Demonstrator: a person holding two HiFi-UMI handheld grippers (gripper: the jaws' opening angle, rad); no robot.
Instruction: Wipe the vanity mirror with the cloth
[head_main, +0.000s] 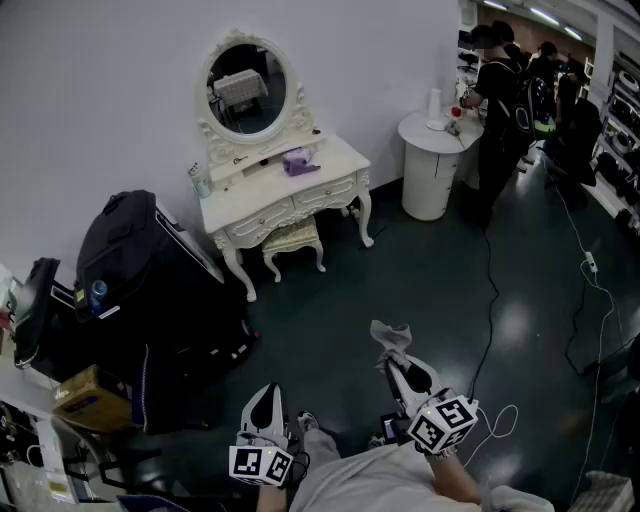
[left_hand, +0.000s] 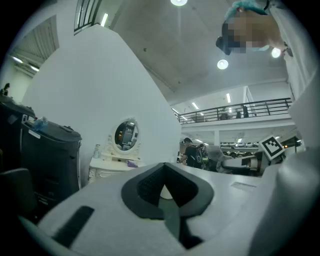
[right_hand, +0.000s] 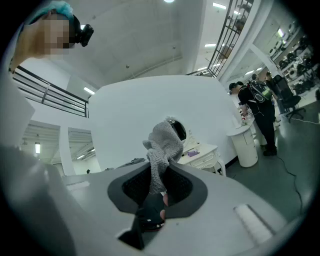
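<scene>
The oval vanity mirror (head_main: 246, 88) in its white carved frame stands on a white vanity table (head_main: 330, 160) against the far wall, several steps away from me. A grey cloth (head_main: 392, 337) sticks up from my right gripper (head_main: 398, 362), which is shut on it low in the head view. In the right gripper view the cloth (right_hand: 162, 147) rises out of the right gripper (right_hand: 159, 189) and partly hides the mirror (right_hand: 180, 130). My left gripper (head_main: 265, 408) is shut and holds nothing; its own view shows the mirror (left_hand: 125, 135) far off.
A white stool (head_main: 293, 240) stands under the vanity, and a purple item (head_main: 298, 162) lies on top. Black luggage (head_main: 150, 300) stands at left. A round white pedestal (head_main: 432, 165) and people (head_main: 500, 100) are at right. A cable (head_main: 490, 290) crosses the dark floor.
</scene>
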